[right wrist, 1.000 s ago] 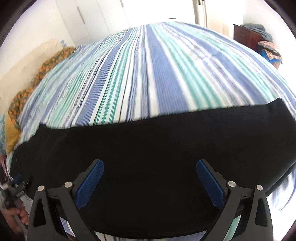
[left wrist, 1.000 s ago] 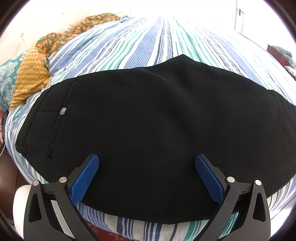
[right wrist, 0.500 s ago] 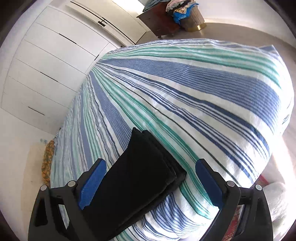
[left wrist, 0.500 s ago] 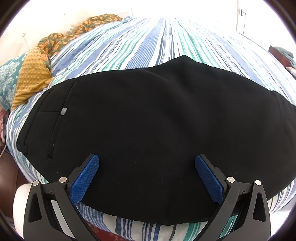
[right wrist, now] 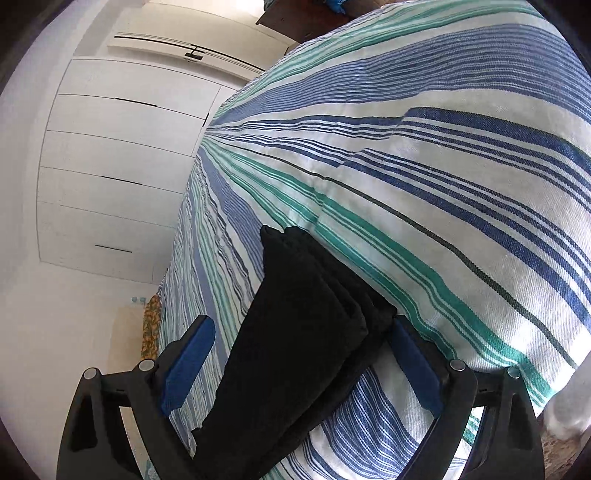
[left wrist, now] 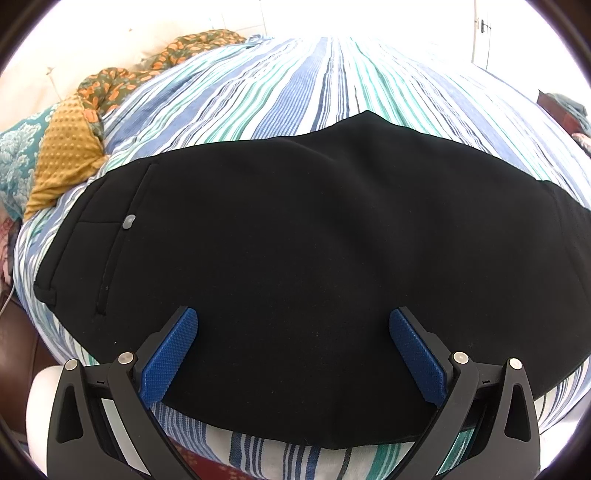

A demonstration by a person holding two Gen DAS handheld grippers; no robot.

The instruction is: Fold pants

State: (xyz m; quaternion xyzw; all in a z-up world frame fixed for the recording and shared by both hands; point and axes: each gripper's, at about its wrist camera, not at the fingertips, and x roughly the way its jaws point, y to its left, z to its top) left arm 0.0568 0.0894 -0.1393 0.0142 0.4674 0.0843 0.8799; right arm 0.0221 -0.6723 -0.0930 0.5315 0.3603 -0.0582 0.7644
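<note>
- Since a second ago the right wrist view has swung from the broad middle of the black pants to their hem end, rolled on its side; the left wrist view is unchanged.
- Left wrist view: the black pants (left wrist: 314,251) lie flat across the striped bedspread (left wrist: 295,92), waistband at the left, with a grey pocket button (left wrist: 128,221) showing.
- The left gripper (left wrist: 293,328) hovers over the pants' near edge, its jaws spread wide with nothing pinched; the blue pads (left wrist: 170,362) sit apart over the cloth.
- Beyond the waistband lie a mustard dotted cushion (left wrist: 62,162), a teal patterned pillow (left wrist: 14,155) and an orange-flowered cloth (left wrist: 147,70); none lies on the pants.
- A white rounded object (left wrist: 38,406) shows at the lower left, off the bed.
- Right wrist view: the stacked leg ends of the pants (right wrist: 295,332) run between the fingers of the right gripper (right wrist: 301,338).
- Its jaws are closing yet wide: the right pad (right wrist: 417,369) is at the cloth's edge, the left one clear of it, so nothing is clamped.
- White wardrobe doors (right wrist: 110,166) stand beyond the bed, and a dark wooden piece of furniture (right wrist: 288,18) shows at the top.
</note>
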